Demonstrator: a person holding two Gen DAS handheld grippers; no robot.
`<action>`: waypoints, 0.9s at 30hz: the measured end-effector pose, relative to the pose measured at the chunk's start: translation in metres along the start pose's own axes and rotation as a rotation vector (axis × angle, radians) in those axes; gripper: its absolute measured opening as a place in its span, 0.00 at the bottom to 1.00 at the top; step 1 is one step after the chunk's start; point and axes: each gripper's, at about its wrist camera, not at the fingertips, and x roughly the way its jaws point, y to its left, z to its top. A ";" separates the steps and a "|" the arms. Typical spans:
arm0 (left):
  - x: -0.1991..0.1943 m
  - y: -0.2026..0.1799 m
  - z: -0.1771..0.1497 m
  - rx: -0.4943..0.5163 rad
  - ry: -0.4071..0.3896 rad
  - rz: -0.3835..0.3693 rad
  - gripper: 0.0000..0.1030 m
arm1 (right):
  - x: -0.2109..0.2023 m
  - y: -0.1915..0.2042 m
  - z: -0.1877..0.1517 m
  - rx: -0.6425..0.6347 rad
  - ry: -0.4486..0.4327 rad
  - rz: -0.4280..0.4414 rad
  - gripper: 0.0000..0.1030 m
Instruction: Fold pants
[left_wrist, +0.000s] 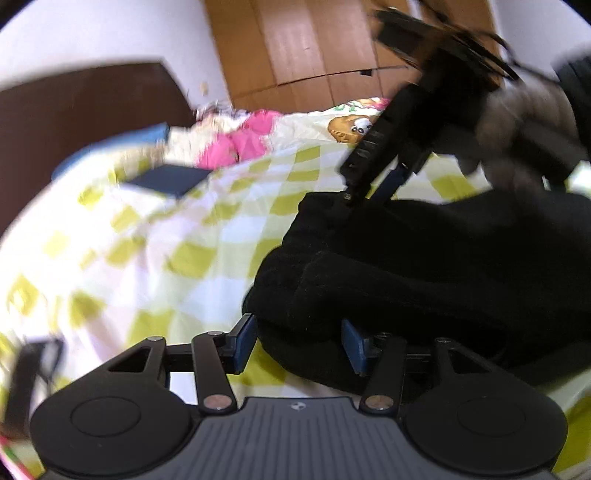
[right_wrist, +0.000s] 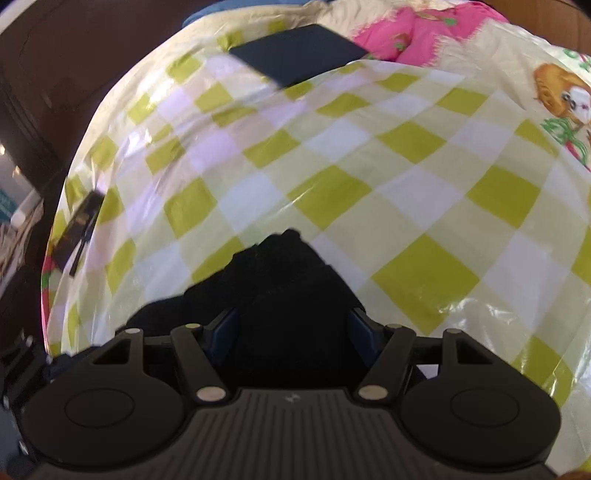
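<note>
Bright, even daylight across both views, with no hard shadows cast on the checked bedspread (right_wrist: 369, 155). Glossy glare streaks on the sheet at four o'clock in the right wrist view. Heavy fisheye bending toward every edge — corners vignetted to black. Strong motion smear in the left wrist view, worst at one to two o'clock, where the other gripper (left_wrist: 373, 184) and a hand (left_wrist: 517, 125) dissolve into streaks. Black pants (left_wrist: 424, 266) crushed to near-featureless dark, barely any fold detail. Sharper near six o'clock — softer at the far pink bedding (right_wrist: 417, 33).
</note>
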 end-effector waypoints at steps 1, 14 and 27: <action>-0.001 0.008 -0.001 -0.060 0.013 -0.032 0.62 | -0.002 0.002 -0.001 -0.010 0.006 0.008 0.65; 0.021 0.035 0.009 -0.312 0.087 -0.171 0.62 | -0.005 0.001 -0.001 0.026 -0.014 -0.032 0.66; 0.007 0.041 0.017 -0.376 0.116 -0.120 0.62 | -0.003 -0.012 -0.003 0.060 -0.038 0.022 0.66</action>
